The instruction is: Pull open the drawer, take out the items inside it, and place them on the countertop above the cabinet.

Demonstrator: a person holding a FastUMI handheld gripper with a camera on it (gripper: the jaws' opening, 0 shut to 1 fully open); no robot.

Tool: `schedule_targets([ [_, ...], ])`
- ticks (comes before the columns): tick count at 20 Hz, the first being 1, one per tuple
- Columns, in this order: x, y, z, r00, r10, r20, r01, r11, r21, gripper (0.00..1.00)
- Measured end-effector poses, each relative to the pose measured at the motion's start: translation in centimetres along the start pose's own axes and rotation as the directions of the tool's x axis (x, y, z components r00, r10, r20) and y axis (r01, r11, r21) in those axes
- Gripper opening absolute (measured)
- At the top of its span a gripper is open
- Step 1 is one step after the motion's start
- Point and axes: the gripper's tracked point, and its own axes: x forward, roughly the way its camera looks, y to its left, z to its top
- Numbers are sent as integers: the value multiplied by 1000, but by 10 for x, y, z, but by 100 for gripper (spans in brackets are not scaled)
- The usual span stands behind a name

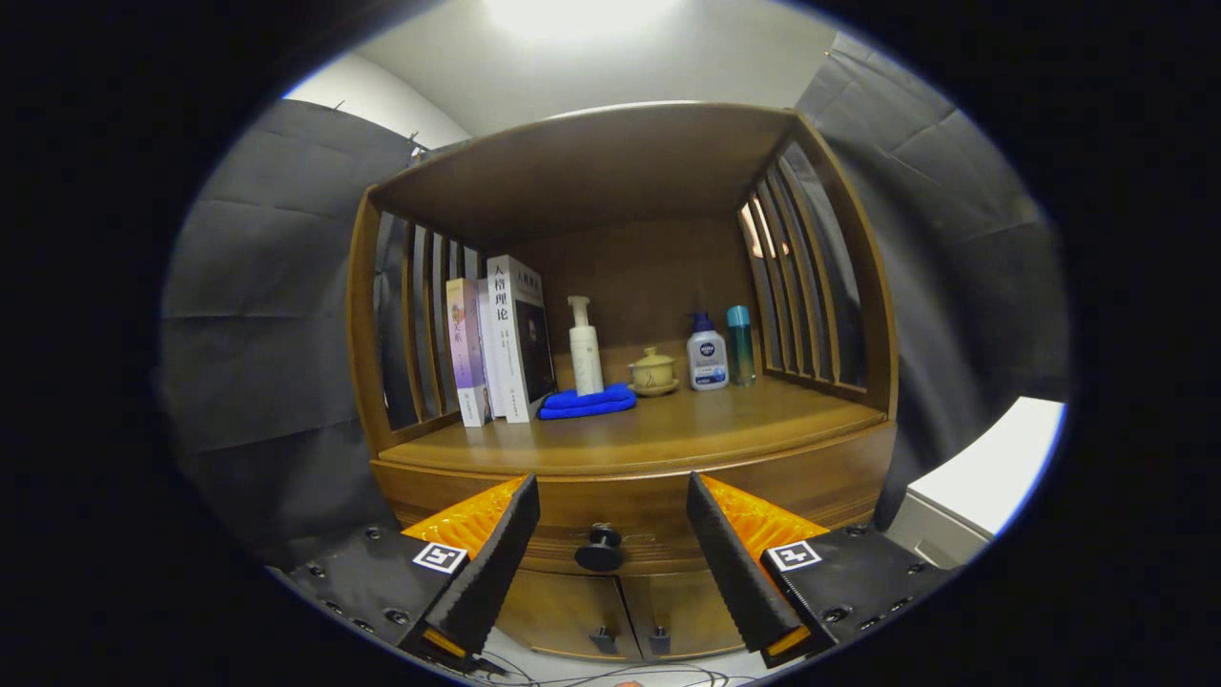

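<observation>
Gripper view: a wooden cabinet (630, 448) with slatted sides stands against grey cloth walls, under a bright ceiling light. On its countertop (668, 425) stand upright books (501, 339), a white pump bottle (585, 348) behind a folded blue cloth (588, 402), a small lidded pot (653, 372), a white bottle with a blue label (707, 355) and a teal bottle (740, 343). The book spines carry Chinese writing, too small to read surely. The gripper (610, 520) is spread wide, holding nothing; the closed drawer (620, 520) and its dark knob (600, 549) lie between the fingers, ahead of them.

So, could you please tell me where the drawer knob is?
The drawer knob sits on the closed drawer front, between the open hand-held gripper fingers, above the cabinet doors.
</observation>
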Motion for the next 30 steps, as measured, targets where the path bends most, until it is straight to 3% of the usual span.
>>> schedule_targets([
  [14, 40, 5, -73, 984, -13, -175, 8, 999, -32, 97],
  [25, 55, 9, -97, 976, -43, -215, 32, 998, -59, 70],
  [30, 62, 2, -97, 975, -62, -215, 48, 996, -71, 49],
])
